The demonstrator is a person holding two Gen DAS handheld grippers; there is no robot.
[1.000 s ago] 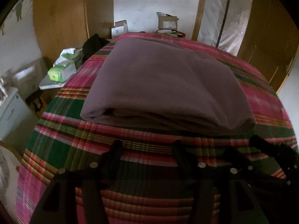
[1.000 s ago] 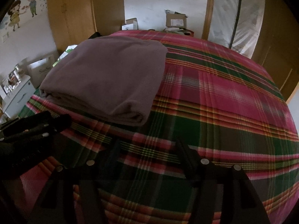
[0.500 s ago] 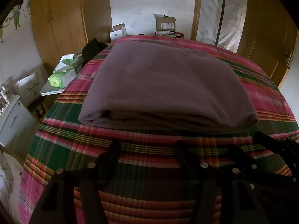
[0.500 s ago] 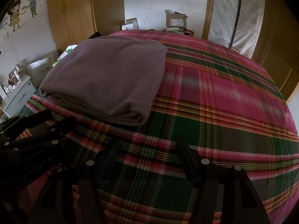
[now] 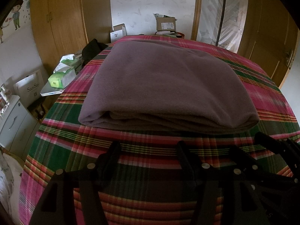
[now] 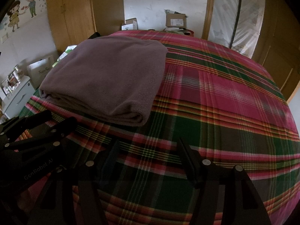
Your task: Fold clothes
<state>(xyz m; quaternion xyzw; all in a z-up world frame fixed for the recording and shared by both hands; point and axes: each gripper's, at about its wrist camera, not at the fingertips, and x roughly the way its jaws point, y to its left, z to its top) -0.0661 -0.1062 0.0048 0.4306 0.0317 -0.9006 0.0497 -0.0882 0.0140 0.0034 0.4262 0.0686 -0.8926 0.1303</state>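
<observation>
A mauve fleece garment (image 5: pixel 166 86) lies folded in a thick rectangle on the plaid bedspread (image 5: pixel 75 142), its layered edge toward me. In the right wrist view the same folded garment (image 6: pixel 106 76) sits at the left of the bed. My left gripper (image 5: pixel 147 147) hovers open just short of the garment's near edge, nothing between its fingers. My right gripper (image 6: pixel 148 144) is open too, over bare bedspread (image 6: pixel 225 101) to the right of the garment's near corner. Each gripper shows at the edge of the other's view, the left gripper (image 6: pixel 60 117) and the right gripper (image 5: pixel 262 140).
Tissue packs (image 5: pixel 62 76) and a dark garment (image 5: pixel 92 48) lie left of the bed. A white drawer unit (image 5: pixel 13 118) stands lower left. Cardboard boxes (image 5: pixel 166 24) sit beyond the bed's far end. Wooden wardrobes (image 5: pixel 65 18) and a door (image 5: pixel 271 37) line the walls.
Both grippers have drawn back and up a little from the folded garment, and the left camera has tilted up. The garment has not moved.
</observation>
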